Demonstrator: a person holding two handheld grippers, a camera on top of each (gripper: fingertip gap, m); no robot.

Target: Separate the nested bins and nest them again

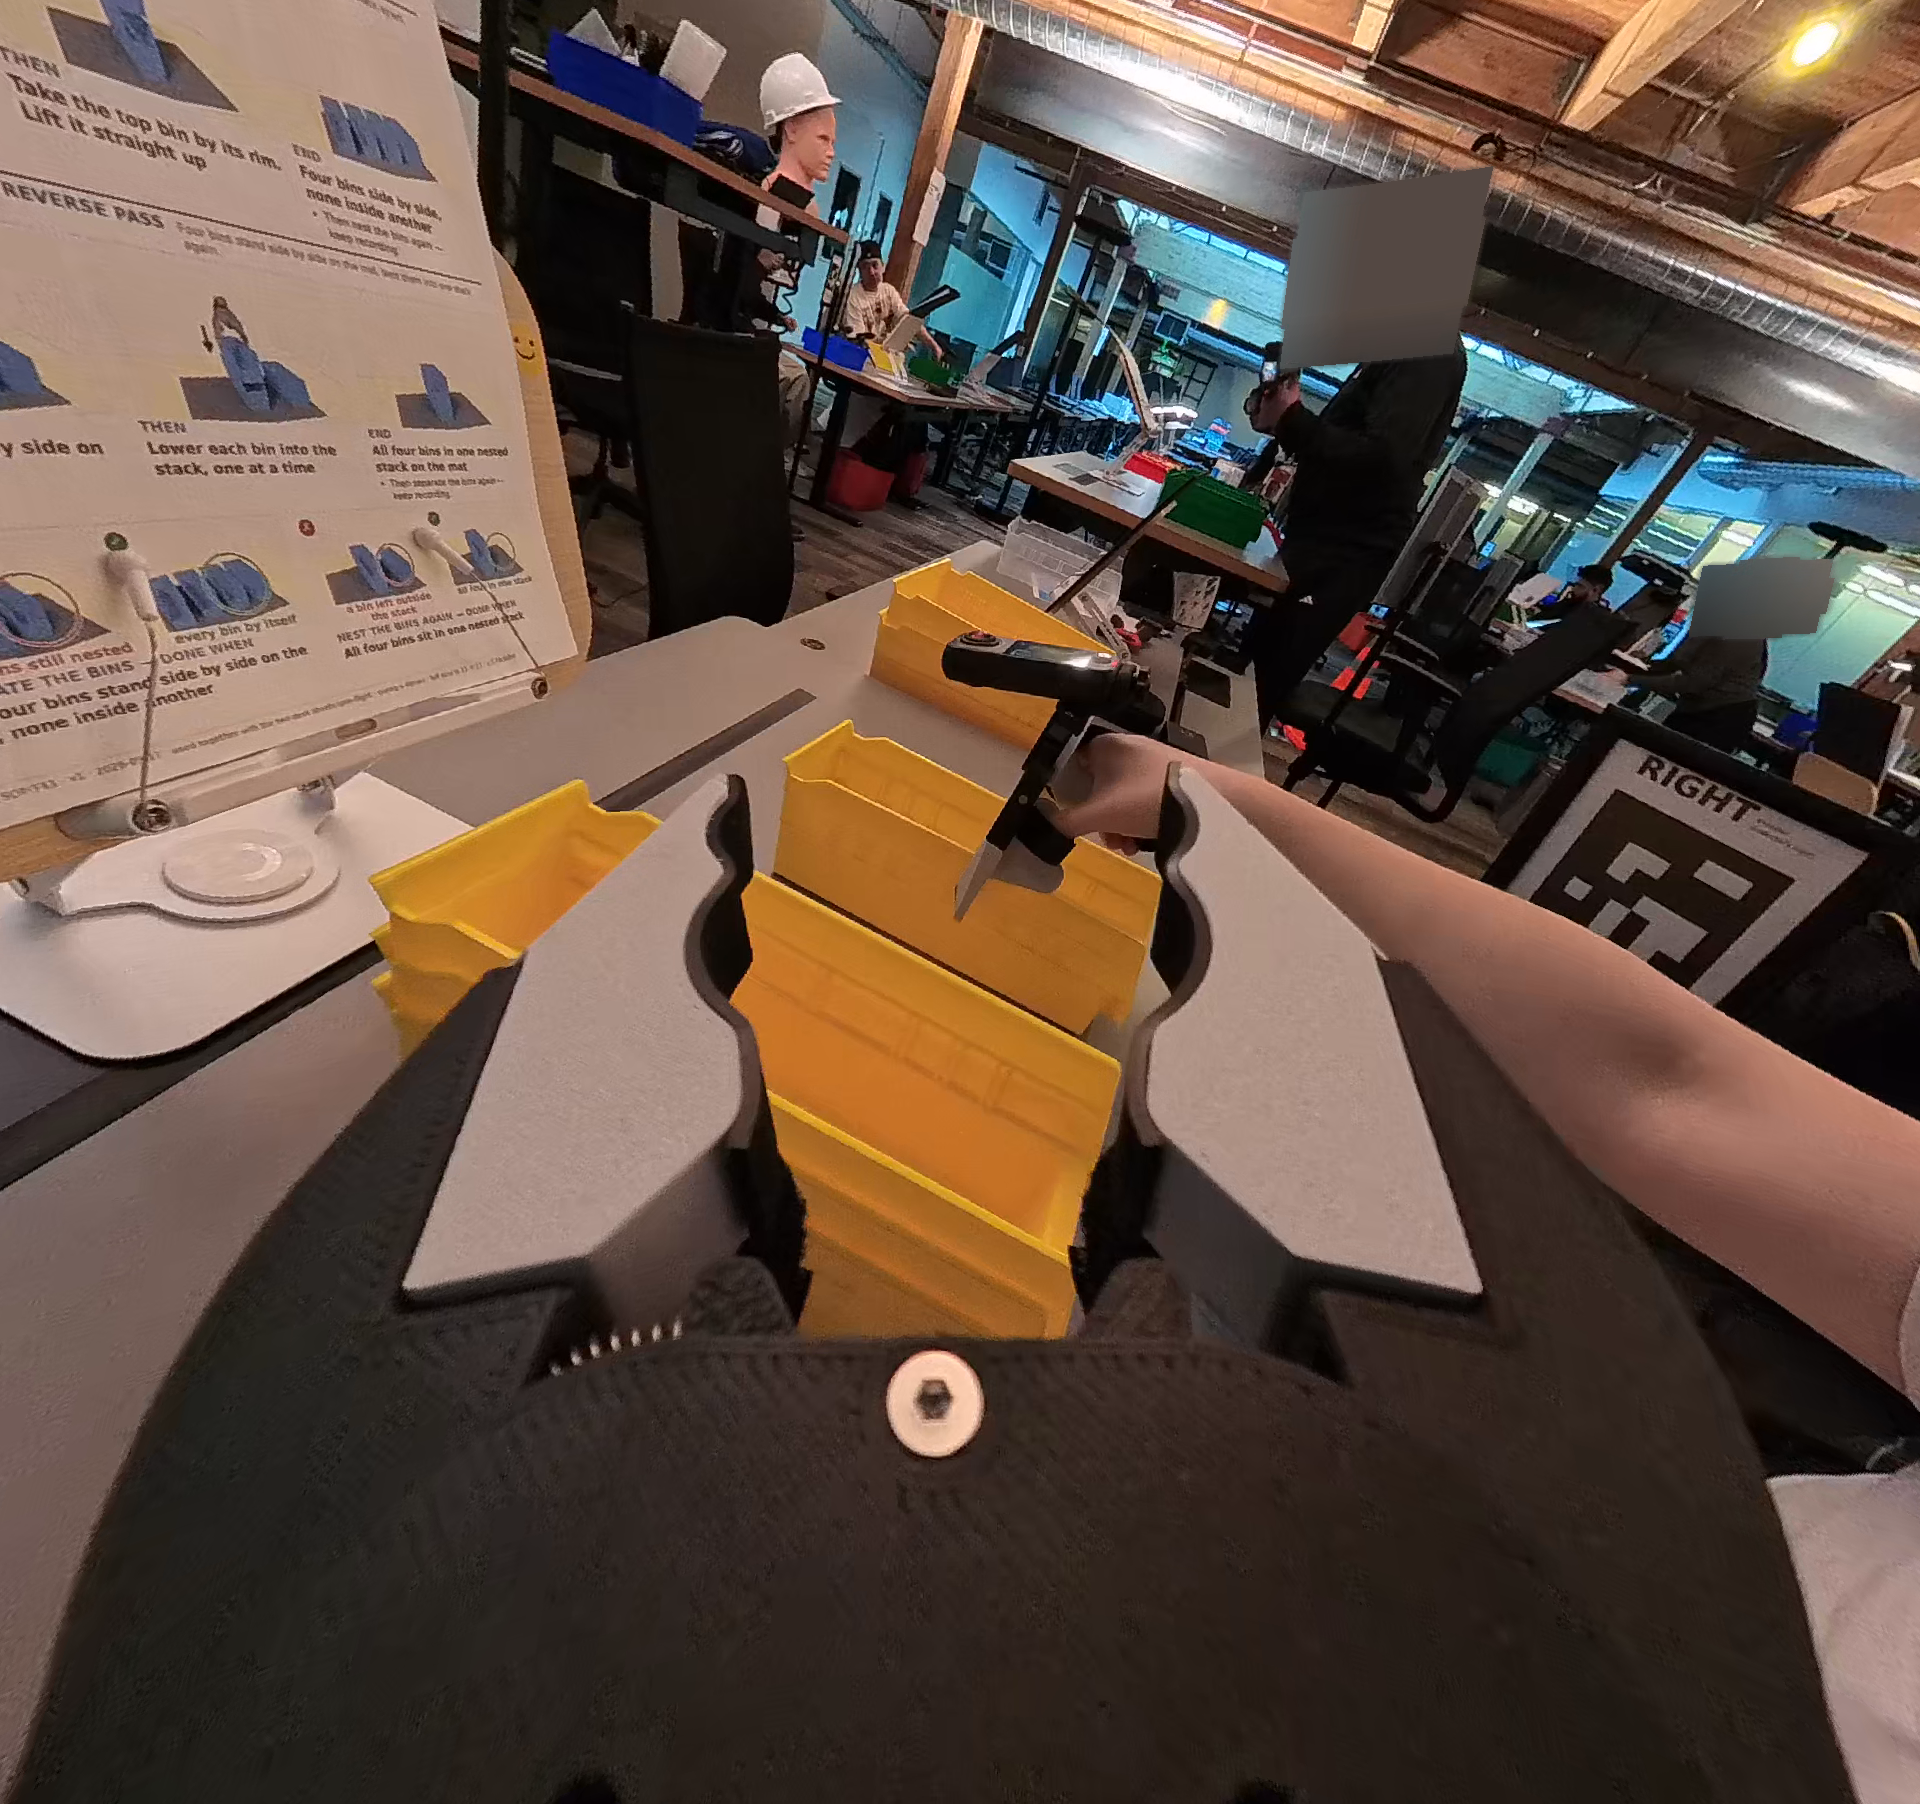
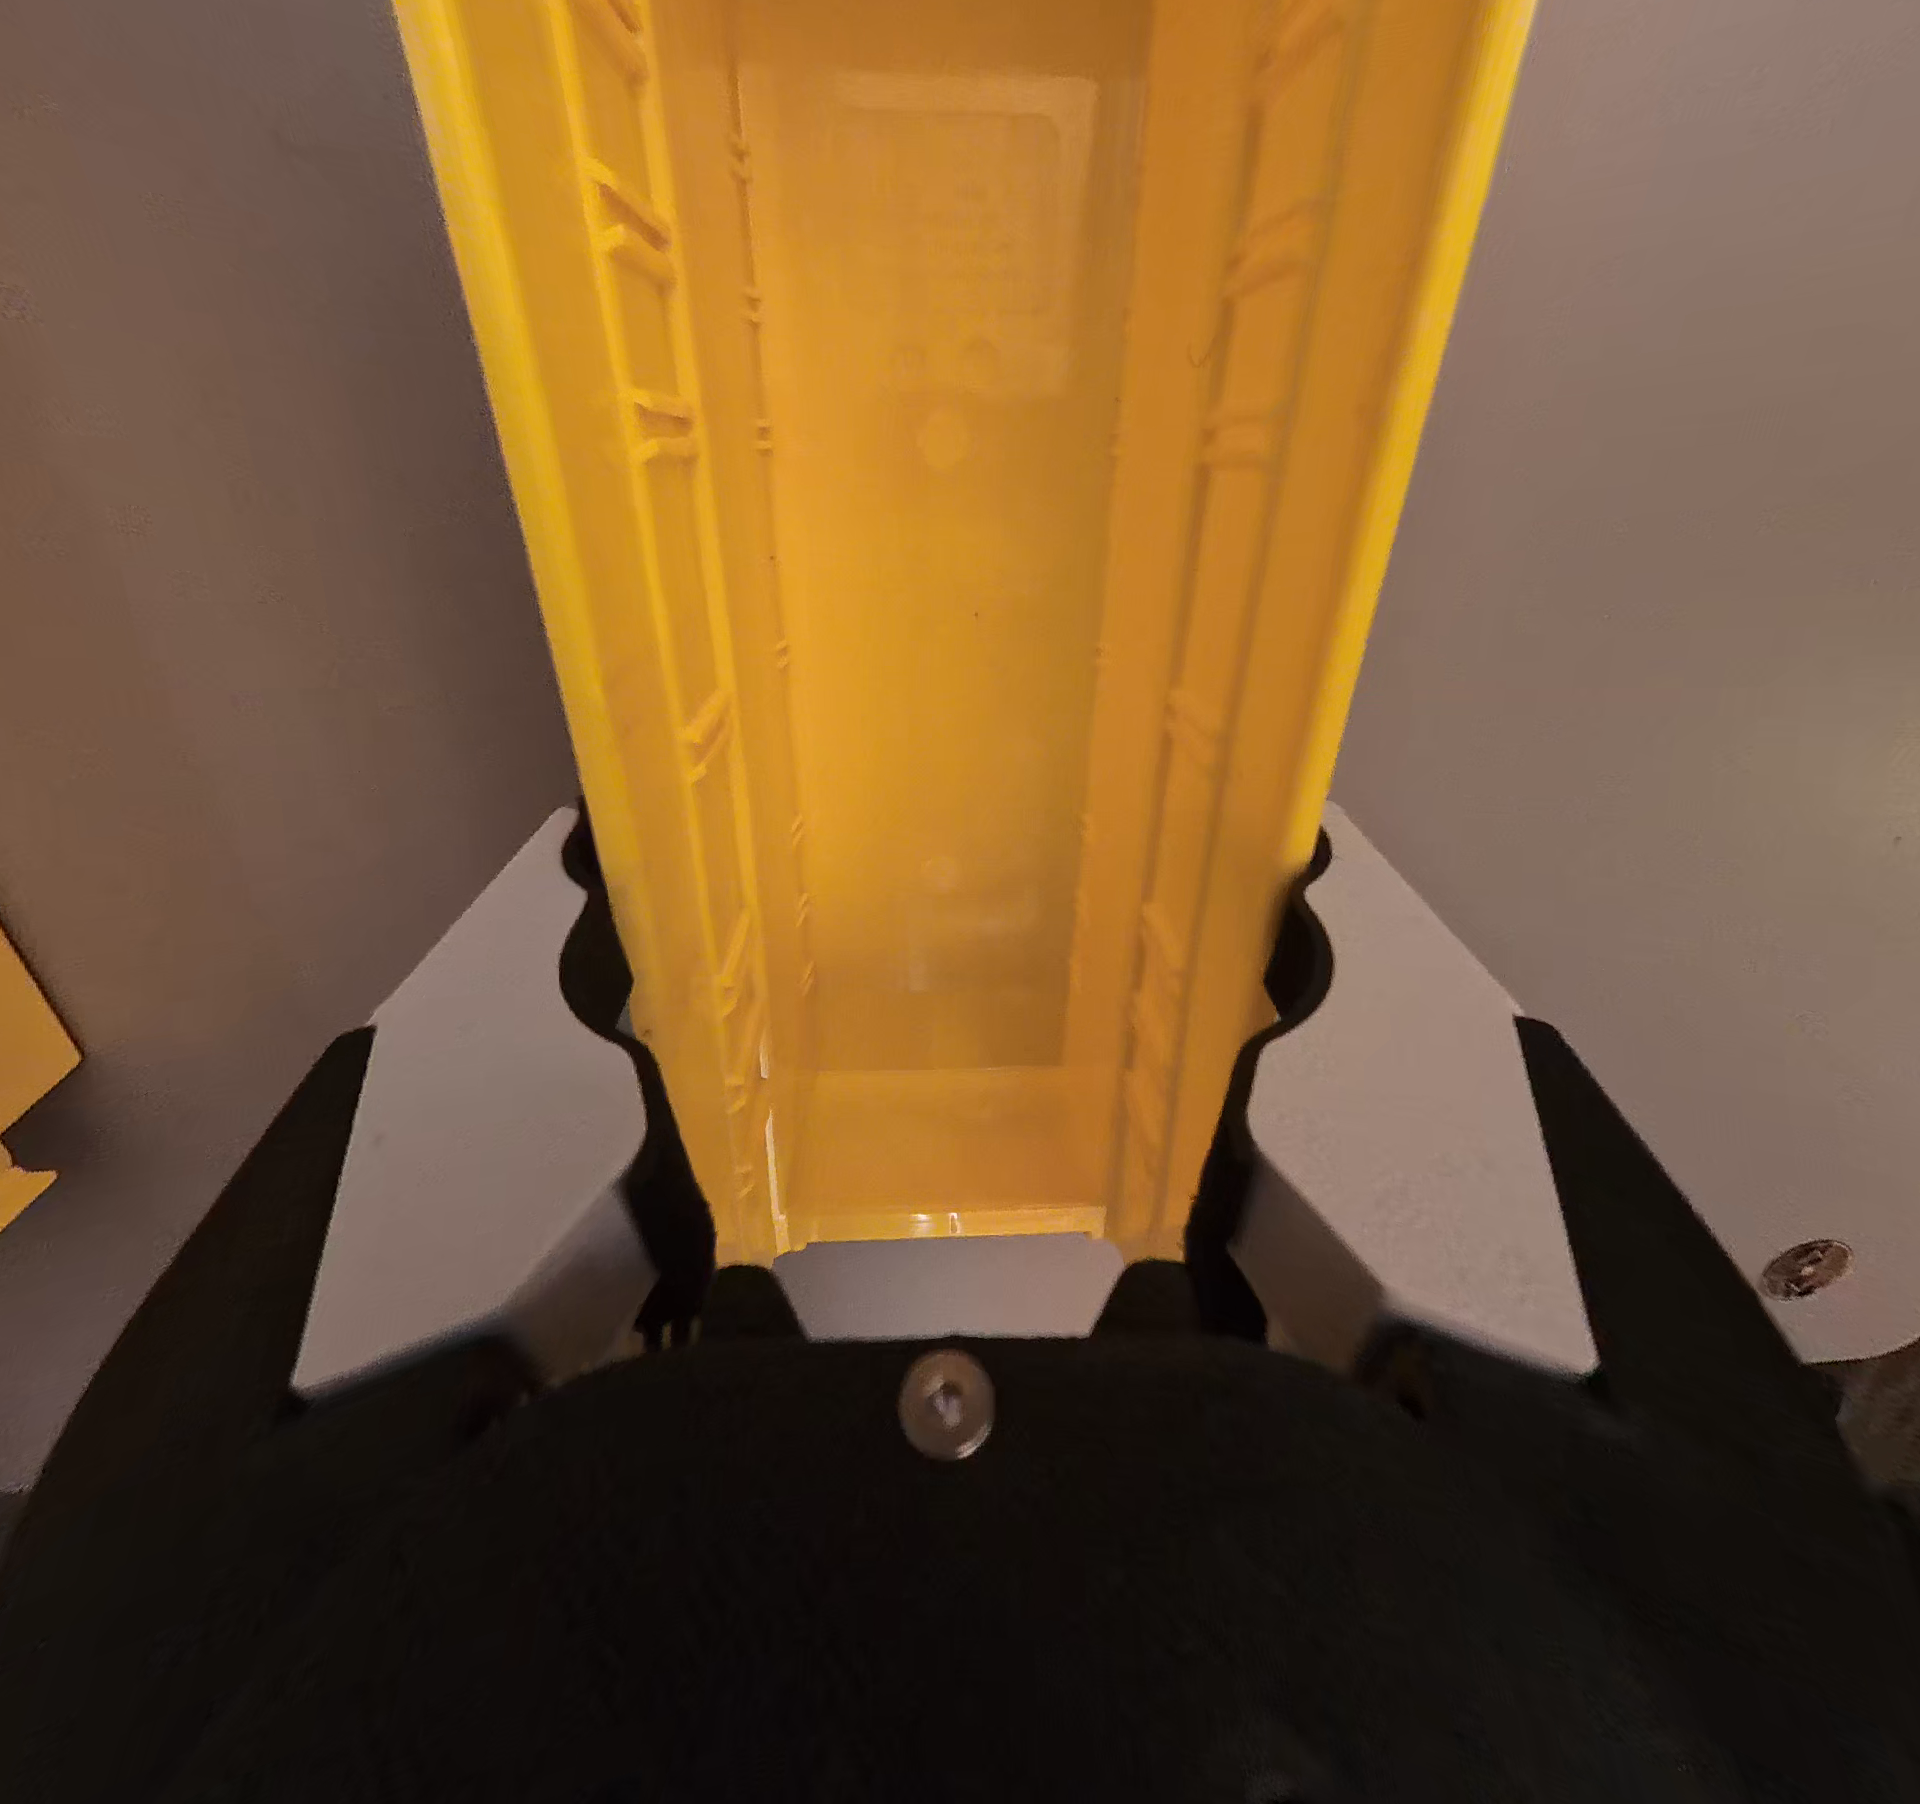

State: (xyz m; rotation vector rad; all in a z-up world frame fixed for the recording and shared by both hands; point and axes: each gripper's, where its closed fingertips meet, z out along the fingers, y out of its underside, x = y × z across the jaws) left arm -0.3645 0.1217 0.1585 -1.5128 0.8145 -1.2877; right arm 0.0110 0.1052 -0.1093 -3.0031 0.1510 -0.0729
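While four yellow bins stand on the grey table (image 1: 665, 705), the right tool (image 2: 951, 907) straddles one bare bin (image 2: 935, 611), pads against its rims. The left tool (image 1: 951, 881) hangs apart above a nearer bin (image 1: 914, 1048), also bare.

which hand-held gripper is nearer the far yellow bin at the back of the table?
Right. The right hand-held gripper works at the middle bin, the one just before the far yellow bin. The left hand-held gripper sits farther back, over the nearest bin.
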